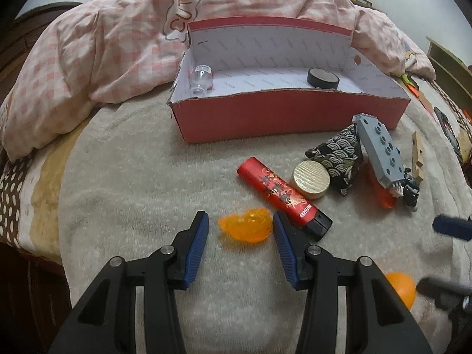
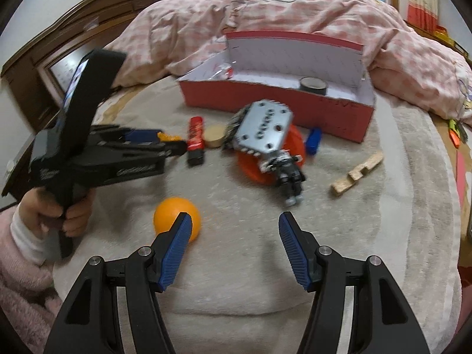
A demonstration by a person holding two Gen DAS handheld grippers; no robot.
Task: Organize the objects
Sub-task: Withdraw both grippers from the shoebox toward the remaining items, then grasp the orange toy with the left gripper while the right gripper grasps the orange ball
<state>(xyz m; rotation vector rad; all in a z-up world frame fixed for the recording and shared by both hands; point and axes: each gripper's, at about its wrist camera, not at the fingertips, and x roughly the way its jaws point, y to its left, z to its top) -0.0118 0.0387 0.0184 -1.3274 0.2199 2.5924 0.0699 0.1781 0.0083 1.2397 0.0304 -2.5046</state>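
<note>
Left gripper [image 1: 240, 224], black with blue ribbed pads, angled down over a cream fleecy blanket [image 1: 141, 183] spread on the bed. Jaws partly parted, straddling a translucent orange plastic shell piece [image 1: 245, 226] lying on the blanket; right pad close beside it, left pad clearly apart, no squeeze visible. Seen from the right wrist view, gripped by a hand [image 2: 63, 212] in a pink fluffy sleeve [image 2: 20, 283].

Right gripper [image 2: 233, 224] spread wide, nothing between the pads, pointing down at bare blanket. Smooth orange ball [image 2: 174, 216] just behind the left fingertip, outside the jaws; contact impossible to tell.

Beyond the shell piece, a red rectangular lighter with a black cap [image 1: 280, 194], tilted diagonally, touching a round gold-lidded tin [image 1: 310, 179]. Next to that, a black fabric pouch with a cream wave pattern [image 1: 336, 159], then a grey studded building-brick plate [image 1: 380, 153] leaning over an orange disc [image 2: 295, 144] and a small dark toy figure [image 2: 290, 177]. Pale wooden notched block [image 2: 358, 172] off to the right, apart from the rest. Small blue object [image 2: 313, 140] near the box front, too blurred to identify.

Open red cardboard box with white lining [image 1: 289, 115] at the far edge of the blanket, holding a clear small bottle [image 1: 202, 78] in the left corner and a black roll of tape [image 1: 323, 78] toward the right. Pink checked quilt [image 1: 97, 67] heaped behind.
</note>
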